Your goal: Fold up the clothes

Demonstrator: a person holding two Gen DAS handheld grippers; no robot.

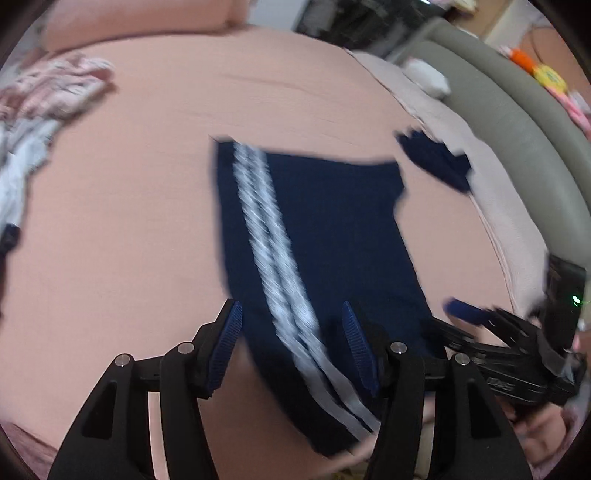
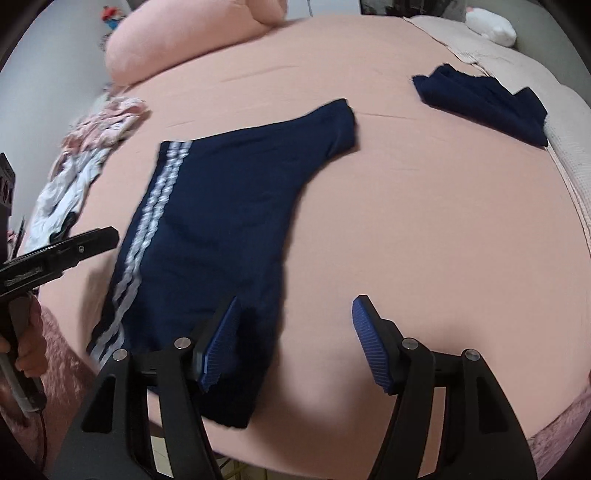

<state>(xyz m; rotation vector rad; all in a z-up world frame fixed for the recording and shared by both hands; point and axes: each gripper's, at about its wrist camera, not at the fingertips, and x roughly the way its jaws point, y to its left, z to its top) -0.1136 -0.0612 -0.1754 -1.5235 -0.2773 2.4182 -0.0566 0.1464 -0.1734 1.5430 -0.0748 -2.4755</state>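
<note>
**Navy striped garment flat on bed, both claws wide and empty**

Navy garment with white side stripes spread flat on the pink bedsheet, near the bed's front edge, one leg or sleeve end angled toward the far side. Stripes along its left margin, blurred in both views. Left gripper poised over the near hem, jaws spread wide, gripping nothing. Right gripper at the garment's right edge, jaws likewise wide, left pad over dark cloth, right pad over bare sheet; contact not determinable. Second navy item, folded, well apart at the far right. Heap of pink and white clothes at the left. Pink pillow at the head. White plush object beyond.
</note>
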